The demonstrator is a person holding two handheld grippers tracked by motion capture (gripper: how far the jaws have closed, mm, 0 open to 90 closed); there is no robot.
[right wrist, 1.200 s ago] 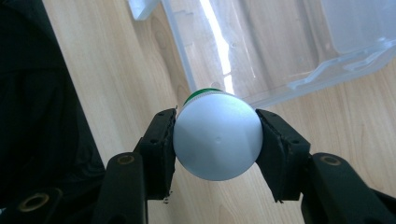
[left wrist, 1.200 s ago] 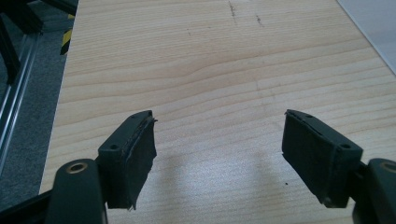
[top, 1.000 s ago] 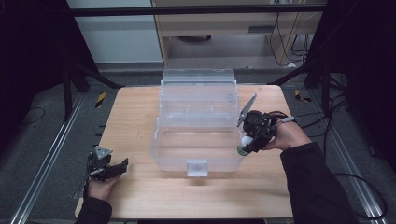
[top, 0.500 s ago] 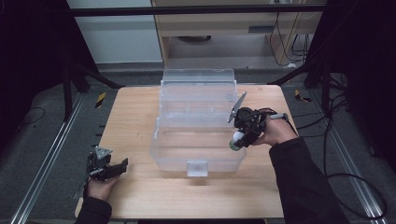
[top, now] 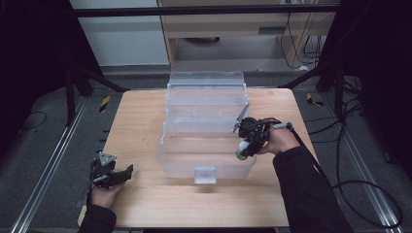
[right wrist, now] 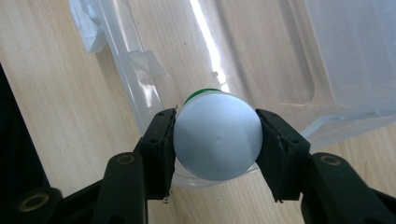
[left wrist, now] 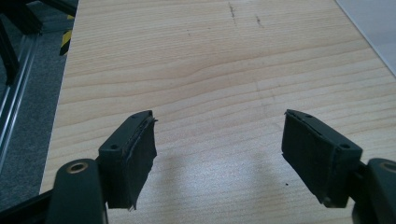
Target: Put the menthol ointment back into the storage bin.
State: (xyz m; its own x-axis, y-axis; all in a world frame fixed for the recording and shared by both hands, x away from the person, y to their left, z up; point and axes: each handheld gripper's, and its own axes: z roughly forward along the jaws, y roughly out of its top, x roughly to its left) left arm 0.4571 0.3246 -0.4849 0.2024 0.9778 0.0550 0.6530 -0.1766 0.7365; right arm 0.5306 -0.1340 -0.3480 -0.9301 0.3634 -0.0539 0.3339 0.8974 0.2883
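1. While its two black jaws clamp a round white container [right wrist: 215,140] from either side, the right gripper [right wrist: 215,142] hangs over the near right corner of a clear plastic box [right wrist: 327,60]; a thin green band shows at the container's 12 o'clock edge in the right gripper view.
2. In the high view the right gripper [top: 244,145] sits at the box's 3 o'clock rim, with the container [top: 241,153] at its tip pointing toward 7 o'clock, over the lower tray.
3. The clear plastic box [top: 206,121] stands open at the centre of the wooden table [top: 145,121], its lid tilted back toward 12 o'clock and a small latch at its 6 o'clock wall.
4. The left gripper [top: 114,174] rests in the person's hand at the table's 8 o'clock corner, well apart from the box.
5. In the left gripper view the left gripper [left wrist: 219,149] stands with jaws wide, bare wood between them.
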